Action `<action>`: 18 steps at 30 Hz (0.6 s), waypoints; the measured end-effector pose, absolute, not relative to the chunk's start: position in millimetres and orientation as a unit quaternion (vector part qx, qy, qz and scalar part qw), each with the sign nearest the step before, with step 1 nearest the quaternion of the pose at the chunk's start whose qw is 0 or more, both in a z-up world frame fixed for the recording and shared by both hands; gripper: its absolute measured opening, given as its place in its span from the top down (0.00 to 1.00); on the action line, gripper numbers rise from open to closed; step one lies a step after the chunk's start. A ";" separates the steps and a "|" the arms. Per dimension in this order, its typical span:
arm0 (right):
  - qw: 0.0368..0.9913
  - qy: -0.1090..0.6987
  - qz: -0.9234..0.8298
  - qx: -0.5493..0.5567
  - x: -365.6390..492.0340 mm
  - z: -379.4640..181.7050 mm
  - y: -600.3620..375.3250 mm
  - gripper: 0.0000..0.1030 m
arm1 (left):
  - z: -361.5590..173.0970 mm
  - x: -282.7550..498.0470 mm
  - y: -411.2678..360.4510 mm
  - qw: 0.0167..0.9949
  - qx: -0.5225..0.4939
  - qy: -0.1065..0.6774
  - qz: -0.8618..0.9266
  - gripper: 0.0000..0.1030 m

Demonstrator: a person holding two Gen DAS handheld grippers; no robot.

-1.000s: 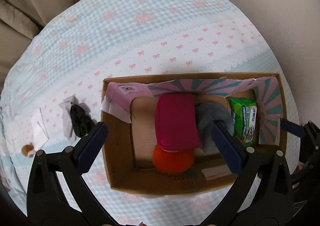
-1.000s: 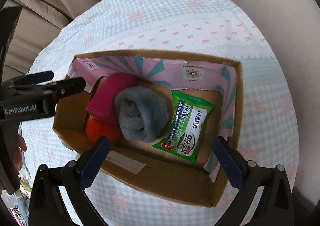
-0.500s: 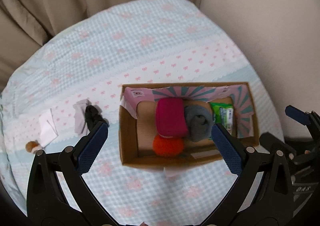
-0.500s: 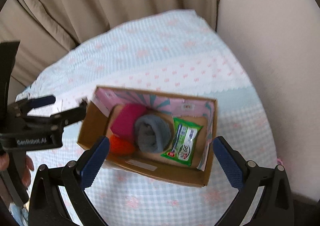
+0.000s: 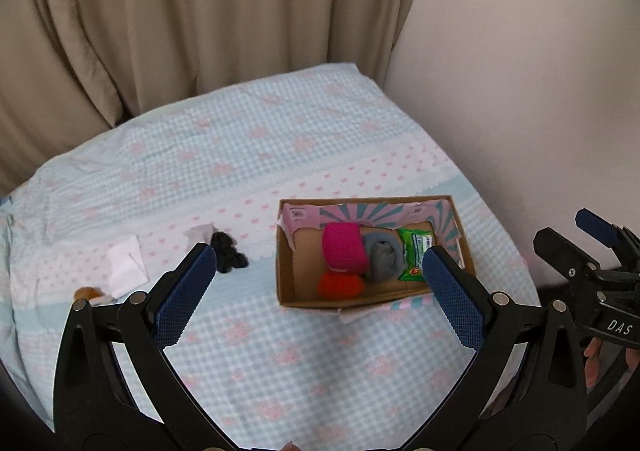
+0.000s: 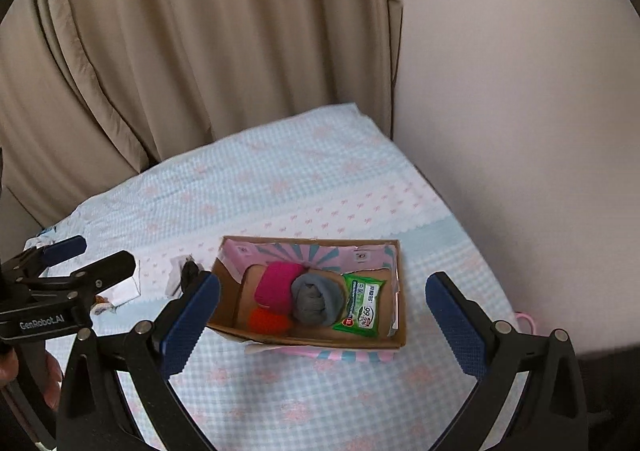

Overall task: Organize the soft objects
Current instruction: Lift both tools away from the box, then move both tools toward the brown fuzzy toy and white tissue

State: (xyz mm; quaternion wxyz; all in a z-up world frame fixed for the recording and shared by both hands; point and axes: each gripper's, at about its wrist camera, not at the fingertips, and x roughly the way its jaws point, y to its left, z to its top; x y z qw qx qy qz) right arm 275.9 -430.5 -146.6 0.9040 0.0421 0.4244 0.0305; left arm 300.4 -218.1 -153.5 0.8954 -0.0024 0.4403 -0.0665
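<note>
A cardboard box [image 5: 285, 283] [image 6: 394, 341] sits on the checked bedspread. Inside lie a magenta soft roll [image 5: 344, 247] [image 6: 277, 287], an orange ball [image 5: 340, 285] [image 6: 269, 321], a grey rolled cloth [image 5: 382, 257] [image 6: 316, 297] and a green wipes pack [image 5: 416, 251] [image 6: 362, 305]. A black sock [image 5: 228, 257] [image 6: 189, 272] lies left of the box. My left gripper [image 5: 320, 295] is open and empty, well back from the box. My right gripper [image 6: 320, 317] is open and empty, also held back above the bed.
White paper scraps [image 5: 126, 265] and a small brown-and-white item [image 5: 88, 294] lie at the bed's left. Beige curtains [image 5: 180, 11] hang behind the bed and a plain wall [image 5: 520, 71] stands at the right. A pink loop [image 6: 526, 319] shows at the bed's right edge.
Both grippers have pulled up and back from the box, so it looks much smaller and the curtains and wall have come into view. Both stay open; the box contents are unchanged.
</note>
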 end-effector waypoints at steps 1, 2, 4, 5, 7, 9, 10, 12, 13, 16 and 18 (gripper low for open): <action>0.906 0.421 0.026 0.040 269.7 -141.5 -427.0 0.00 | -147.7 292.6 -211.5 0.897 -0.006 0.436 -0.067 0.00; 0.908 0.416 0.021 0.038 262.1 -134.8 -421.5 0.00 | -142.9 285.6 -205.4 0.899 -0.009 0.433 -0.067 0.00; 0.912 0.409 0.016 0.033 249.5 -124.8 -410.1 0.00 | -133.3 271.5 -191.2 0.903 -0.017 0.425 -0.068 0.00; 0.913 0.407 0.016 0.032 244.1 -120.7 -404.4 0.00 | -128.3 263.5 -182.3 0.905 -0.021 0.420 -0.066 0.00; 0.915 0.403 0.017 0.031 234.7 -115.0 -393.8 0.00 | -120.4 249.4 -164.8 0.909 -0.025 0.412 -0.062 0.00; 0.918 0.395 0.017 0.026 223.1 -109.3 -377.1 0.00 | -114.6 234.3 -143.8 0.913 -0.027 0.403 -0.054 0.00; 0.920 0.391 0.015 0.020 217.9 -107.4 -369.5 0.00 | -112.8 228.7 -134.0 0.915 -0.028 0.401 -0.049 0.00; 0.923 0.385 0.018 0.011 210.2 -103.5 -351.5 0.00 | -109.8 216.0 -111.0 0.917 -0.032 0.396 -0.034 0.00; 0.924 0.382 0.022 0.009 208.1 -102.3 -342.0 0.00 | -109.0 210.7 -100.2 0.918 -0.034 0.394 -0.028 0.00; 0.927 0.373 0.038 0.009 204.0 -99.6 -315.4 0.00 | -109.9 196.1 -64.2 0.919 -0.039 0.392 -0.005 0.00; 0.928 0.369 0.048 0.009 203.5 -99.3 -295.4 0.00 | -113.5 189.6 -39.0 0.918 -0.043 0.395 0.008 0.00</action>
